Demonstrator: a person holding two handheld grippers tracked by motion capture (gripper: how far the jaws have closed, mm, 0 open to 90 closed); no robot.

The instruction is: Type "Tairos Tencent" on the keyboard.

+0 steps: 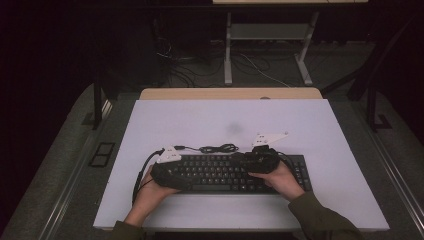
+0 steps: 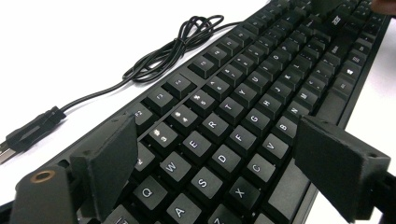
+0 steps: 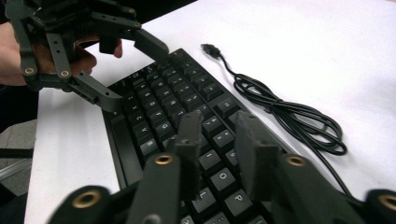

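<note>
Keyboard (image 1: 227, 172) flat on counter (image 1: 300, 125), cable (image 3: 289, 116) unplugged. Left tool (image 2: 224, 154) apart over keys; right tool (image 3: 219, 140) nearly together, empty. Typing/pressing prob. underway.

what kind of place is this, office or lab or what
Most likely a lab or recording workspace, not a lived-in office. A black keyboard with its bundled cable lies on a plain white table, worked on with a handheld left gripper and right gripper. Behind, loose wires trail across a dark floor.
</note>
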